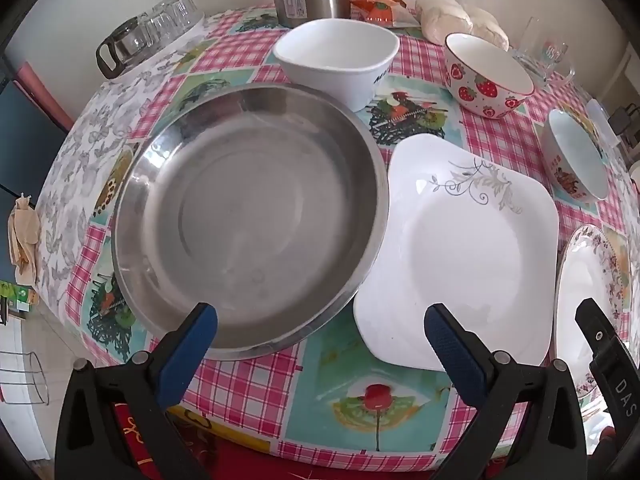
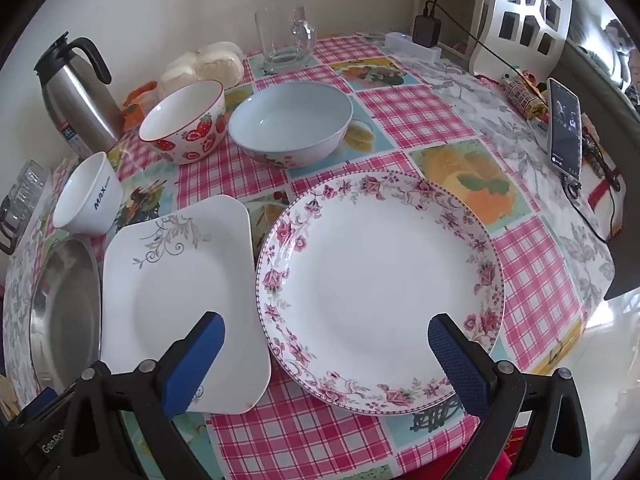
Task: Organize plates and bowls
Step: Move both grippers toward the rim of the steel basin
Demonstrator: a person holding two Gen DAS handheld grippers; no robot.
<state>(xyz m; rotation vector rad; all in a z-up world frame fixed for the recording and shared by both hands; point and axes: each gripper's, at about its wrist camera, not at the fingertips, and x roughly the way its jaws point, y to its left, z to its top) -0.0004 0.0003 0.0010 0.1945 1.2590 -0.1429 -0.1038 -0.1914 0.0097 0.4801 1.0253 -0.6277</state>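
A round steel plate (image 1: 256,216) lies at the front left, a square white plate (image 1: 472,256) beside it, touching its rim, and a floral-rimmed round plate (image 2: 380,280) to the right. Behind stand a white bowl (image 1: 336,60), a strawberry bowl (image 1: 486,76) and a pale blue bowl (image 2: 292,120). My left gripper (image 1: 320,320) is open and empty above the near edges of the steel and square plates. My right gripper (image 2: 326,330) is open and empty above the near part of the floral plate.
A steel thermos (image 2: 76,100) and glass cups (image 1: 160,24) stand at the back left. A glass mug (image 2: 284,40) and bagged buns (image 2: 208,66) are at the back. A phone (image 2: 564,128) with cable lies at the right. The table's front edge is near me.
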